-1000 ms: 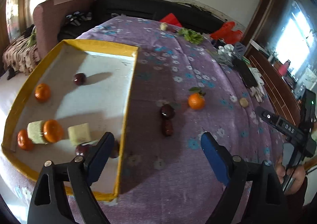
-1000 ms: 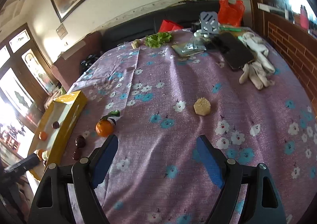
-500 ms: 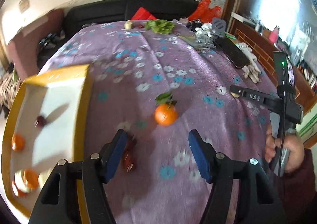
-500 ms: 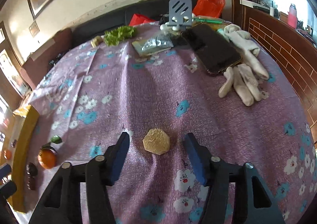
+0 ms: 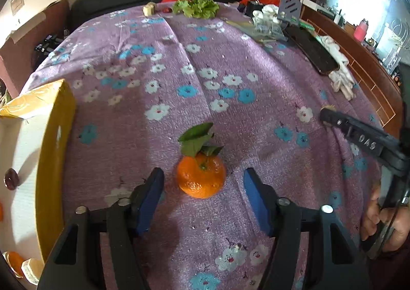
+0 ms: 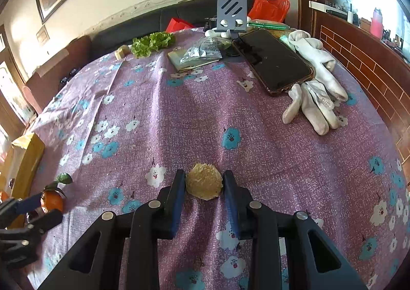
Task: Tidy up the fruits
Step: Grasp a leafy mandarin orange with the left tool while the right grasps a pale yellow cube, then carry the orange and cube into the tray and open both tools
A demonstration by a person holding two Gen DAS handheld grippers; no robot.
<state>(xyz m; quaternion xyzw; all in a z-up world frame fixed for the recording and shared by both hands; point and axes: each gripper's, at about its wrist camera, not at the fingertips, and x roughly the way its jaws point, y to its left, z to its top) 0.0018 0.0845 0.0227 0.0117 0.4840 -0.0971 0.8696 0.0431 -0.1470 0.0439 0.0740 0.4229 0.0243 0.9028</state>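
Left gripper (image 5: pixel 203 182) pitched steeply down over the purple floral tablecloth (image 5: pixel 230 64). Its jaws are closing around a leafy tangerine (image 5: pixel 201 178) that sits on the cloth between them; gaps remain on both sides, pads not touching. The yellow-rimmed tray (image 5: pixel 51 151) lies just to the left, fruit inside.

Right gripper (image 6: pixel 204 185) likewise angled down. Its jaws are closing on a pale yellow fruit chunk (image 6: pixel 203 185) on the cloth; both pads appear against its sides. A hand (image 5: pixel 384 223) grasps the right gripper's handle.
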